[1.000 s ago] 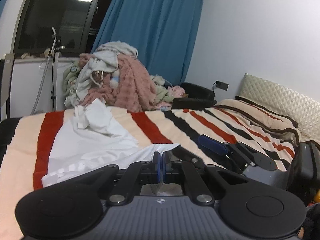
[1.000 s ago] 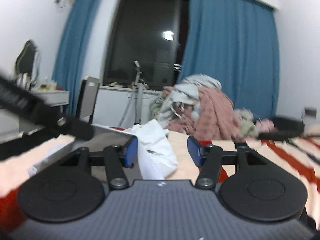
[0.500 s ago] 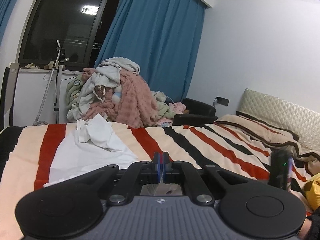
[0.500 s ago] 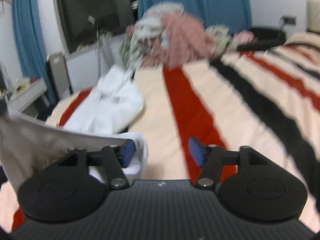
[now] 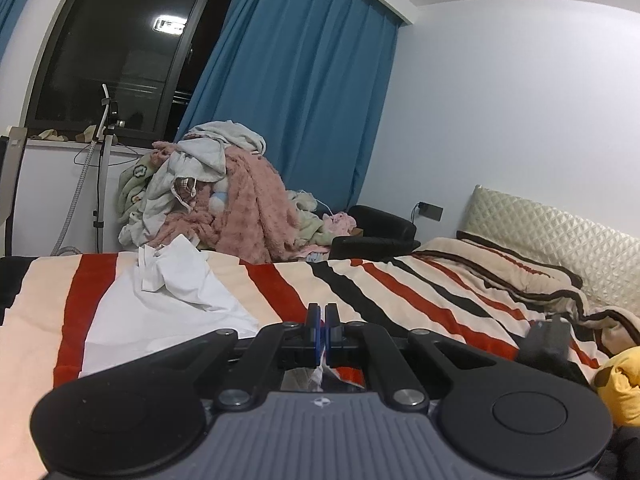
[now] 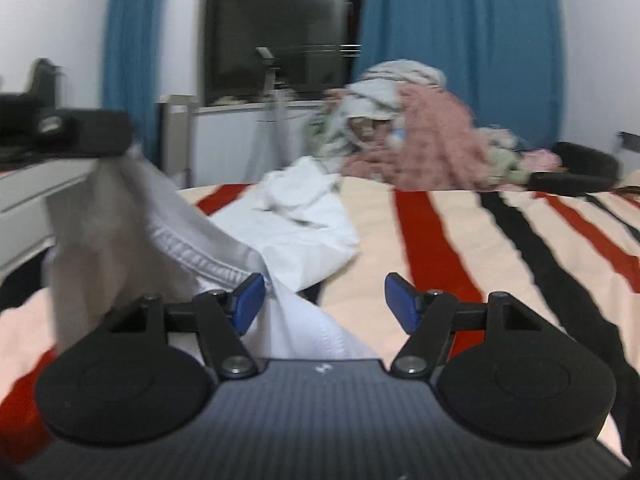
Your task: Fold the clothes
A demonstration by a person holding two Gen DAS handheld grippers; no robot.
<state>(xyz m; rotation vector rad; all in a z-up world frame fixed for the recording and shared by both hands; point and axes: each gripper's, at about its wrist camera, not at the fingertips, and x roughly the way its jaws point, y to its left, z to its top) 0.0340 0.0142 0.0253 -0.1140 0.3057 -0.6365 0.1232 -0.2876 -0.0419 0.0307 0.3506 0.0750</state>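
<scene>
A white garment [image 5: 172,300] lies crumpled on the striped blanket [image 5: 400,300], bunched at its far end. My left gripper [image 5: 321,320] is shut on a near edge of it, and a bit of white cloth shows under the pads. In the right wrist view that left gripper [image 6: 80,132] sits at the upper left, with the white garment [image 6: 120,232] hanging from it in a lifted fold. My right gripper [image 6: 324,304] is open. The garment's stitched hem runs past its left fingertip [image 6: 248,300] and under the tool, and nothing is pinched.
A tall pile of pink, grey and pale clothes [image 5: 224,192] stands beyond the bed's far edge, by blue curtains and a dark window. A quilted headboard [image 5: 560,240], a black seat [image 5: 376,228] and a yellow cloth [image 5: 620,380] lie to the right. A white cabinet [image 6: 24,200] is at the left.
My right gripper's jaws stand wider than a second ago, and it has swung from looking down at the blanket back to a level view beside the lifted fold. The left gripper stays shut on the garment.
</scene>
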